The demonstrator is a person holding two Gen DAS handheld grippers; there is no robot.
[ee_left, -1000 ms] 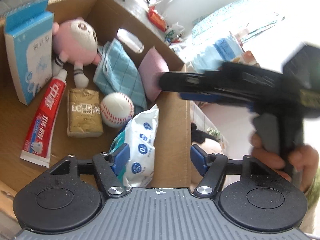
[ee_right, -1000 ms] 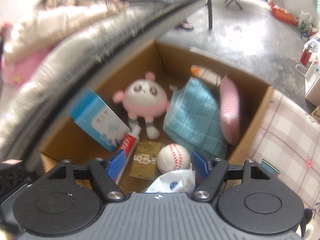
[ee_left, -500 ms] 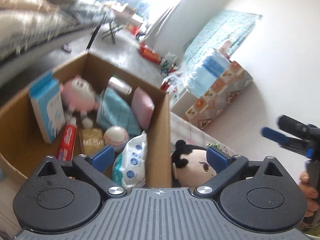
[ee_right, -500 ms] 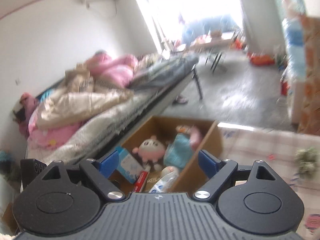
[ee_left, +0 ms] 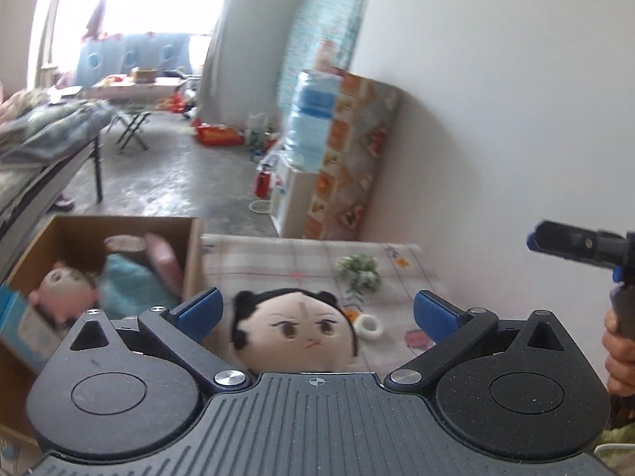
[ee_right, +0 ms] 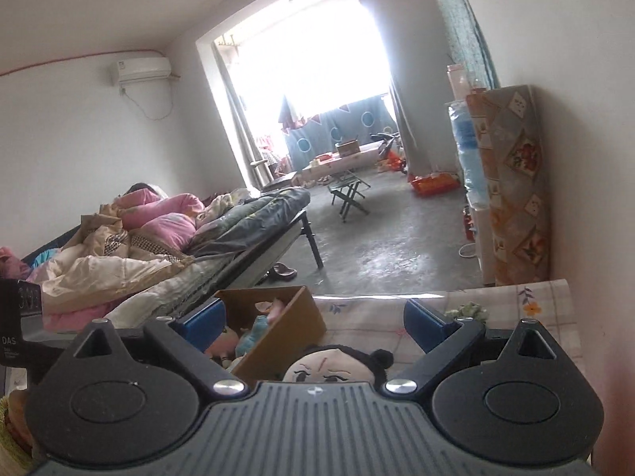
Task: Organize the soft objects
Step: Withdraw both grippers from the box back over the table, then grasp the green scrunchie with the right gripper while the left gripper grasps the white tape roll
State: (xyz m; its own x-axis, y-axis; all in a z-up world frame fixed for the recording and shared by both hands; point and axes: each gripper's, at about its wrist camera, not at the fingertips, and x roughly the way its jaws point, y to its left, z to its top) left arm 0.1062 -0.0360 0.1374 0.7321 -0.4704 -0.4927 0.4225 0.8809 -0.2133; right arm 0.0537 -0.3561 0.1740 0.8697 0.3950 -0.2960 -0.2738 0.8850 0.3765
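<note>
A doll [ee_left: 295,331] lies on the table [ee_left: 309,256], right of the box [ee_left: 192,246].

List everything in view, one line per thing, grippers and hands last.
cardboard box: 1, brown, left of the checked cloth
pink plush: 1, in the box
teal cloth: 1, in the box
pink cushion: 1, against the box wall
blue carton: 1, box's near left
black-haired doll: 1, on the cloth beside the box
white ring: 1, on the cloth
green-white bundle: 1, on the cloth
checked cloth: 1, pale
bed: 1, heaped bedding
left gripper: open, empty
right gripper: open, empty
hand: 1, on the right gripper's handle
</note>
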